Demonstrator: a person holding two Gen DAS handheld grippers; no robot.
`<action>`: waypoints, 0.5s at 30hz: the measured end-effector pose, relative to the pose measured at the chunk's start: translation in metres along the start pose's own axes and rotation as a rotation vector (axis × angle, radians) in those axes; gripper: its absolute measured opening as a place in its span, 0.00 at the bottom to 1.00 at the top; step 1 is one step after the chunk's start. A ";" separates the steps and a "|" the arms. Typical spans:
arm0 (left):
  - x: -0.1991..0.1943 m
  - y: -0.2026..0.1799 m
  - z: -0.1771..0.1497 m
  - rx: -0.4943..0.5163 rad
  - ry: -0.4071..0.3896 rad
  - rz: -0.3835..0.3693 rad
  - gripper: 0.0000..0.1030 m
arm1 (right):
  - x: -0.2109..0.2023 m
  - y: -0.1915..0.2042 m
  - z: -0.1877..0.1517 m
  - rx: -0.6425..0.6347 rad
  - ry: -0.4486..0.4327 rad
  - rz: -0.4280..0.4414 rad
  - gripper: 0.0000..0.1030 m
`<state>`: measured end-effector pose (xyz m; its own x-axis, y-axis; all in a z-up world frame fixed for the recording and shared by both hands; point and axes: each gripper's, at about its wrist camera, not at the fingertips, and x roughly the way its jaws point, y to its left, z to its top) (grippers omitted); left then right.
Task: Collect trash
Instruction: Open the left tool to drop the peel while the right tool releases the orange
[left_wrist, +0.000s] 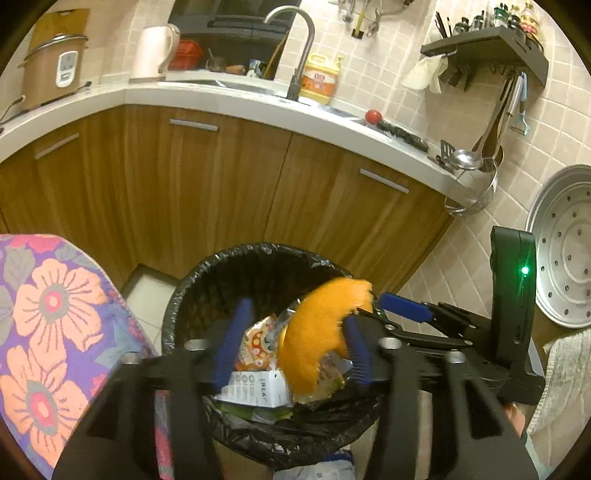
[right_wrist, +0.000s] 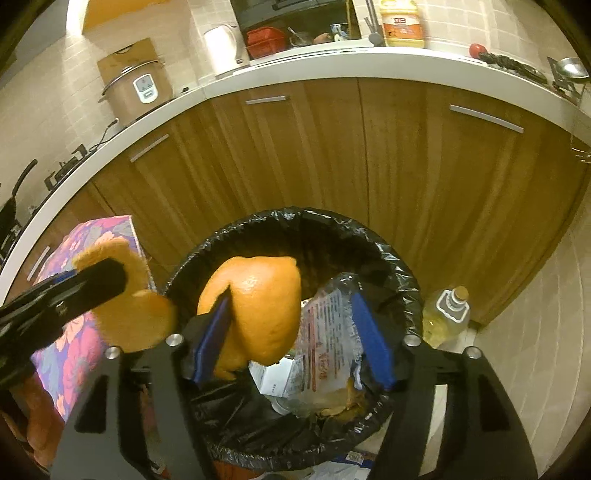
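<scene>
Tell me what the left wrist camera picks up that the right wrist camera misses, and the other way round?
Only the left wrist view shows the faucet, the wall shelf and the perforated metal tray. Only the right wrist view shows the oil bottle on the floor beside the trash bin. Both show the bin holding wrappers, an orange peel at open jaws above it, the rice cooker and the floral cloth.

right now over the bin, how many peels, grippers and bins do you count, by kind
orange peels: 2
grippers, left gripper and right gripper: 2
trash bin: 1
total: 5
</scene>
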<state>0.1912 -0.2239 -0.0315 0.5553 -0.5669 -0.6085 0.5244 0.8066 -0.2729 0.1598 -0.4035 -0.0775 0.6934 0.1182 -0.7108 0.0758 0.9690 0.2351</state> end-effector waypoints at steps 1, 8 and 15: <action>-0.002 0.001 -0.001 0.001 -0.003 -0.006 0.48 | -0.002 0.000 -0.001 0.003 -0.003 -0.001 0.61; -0.021 0.009 0.001 -0.012 -0.031 -0.001 0.48 | -0.013 0.002 -0.002 0.001 -0.002 -0.054 0.61; -0.036 0.014 -0.008 -0.035 -0.034 -0.022 0.48 | 0.009 0.012 -0.016 -0.074 0.222 -0.208 0.61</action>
<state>0.1734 -0.1906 -0.0191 0.5662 -0.5891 -0.5765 0.5140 0.7991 -0.3118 0.1556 -0.3871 -0.0918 0.4941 -0.0475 -0.8681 0.1413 0.9896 0.0263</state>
